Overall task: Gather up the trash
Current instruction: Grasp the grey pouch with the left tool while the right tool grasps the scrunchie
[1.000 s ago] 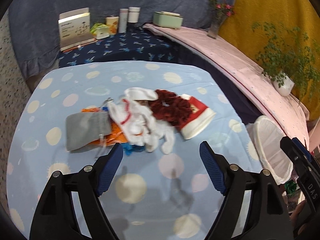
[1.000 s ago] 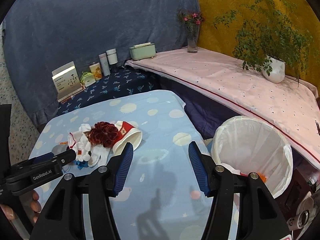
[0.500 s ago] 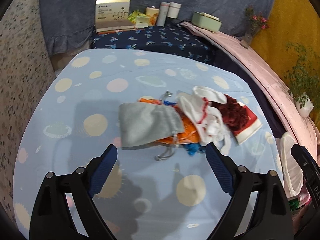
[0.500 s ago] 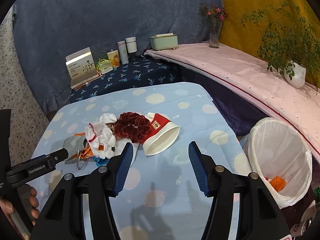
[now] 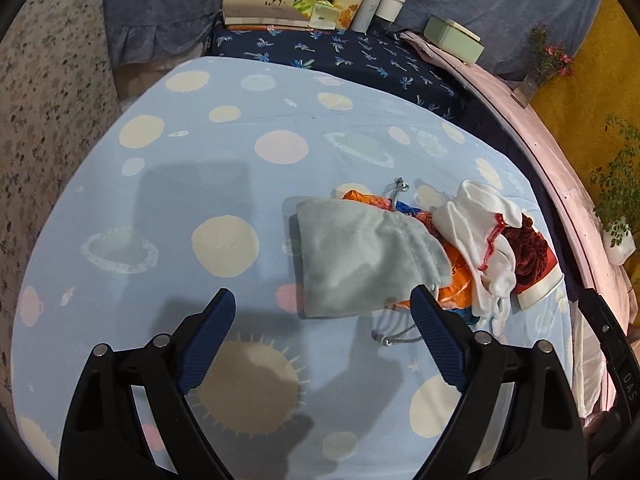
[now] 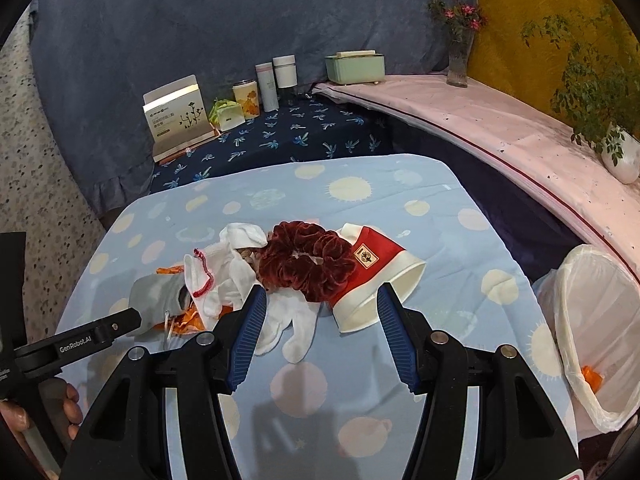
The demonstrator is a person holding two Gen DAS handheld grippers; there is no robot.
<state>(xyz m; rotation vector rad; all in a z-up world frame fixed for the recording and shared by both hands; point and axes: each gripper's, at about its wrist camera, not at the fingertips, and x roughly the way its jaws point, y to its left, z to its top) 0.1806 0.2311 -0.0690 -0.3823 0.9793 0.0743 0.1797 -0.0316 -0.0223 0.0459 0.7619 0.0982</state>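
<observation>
Blue spotted desk [image 5: 224, 184], trash heaped mid-right. Left tongs [image 5: 322, 338] wide apart, just opened further, empty, grey pouch [image 5: 360, 264] just ahead. Right tongs [image 6: 320, 334] half apart, empty, facing paper cup [image 6: 376, 276].

"genrobot.ai" in white on the black arm of the left gripper [image 6: 100, 330]. "das" on a black bar [image 5: 624, 380] at right edge of the left wrist view. print on the cream box [image 6: 178, 118] too small to read.
</observation>
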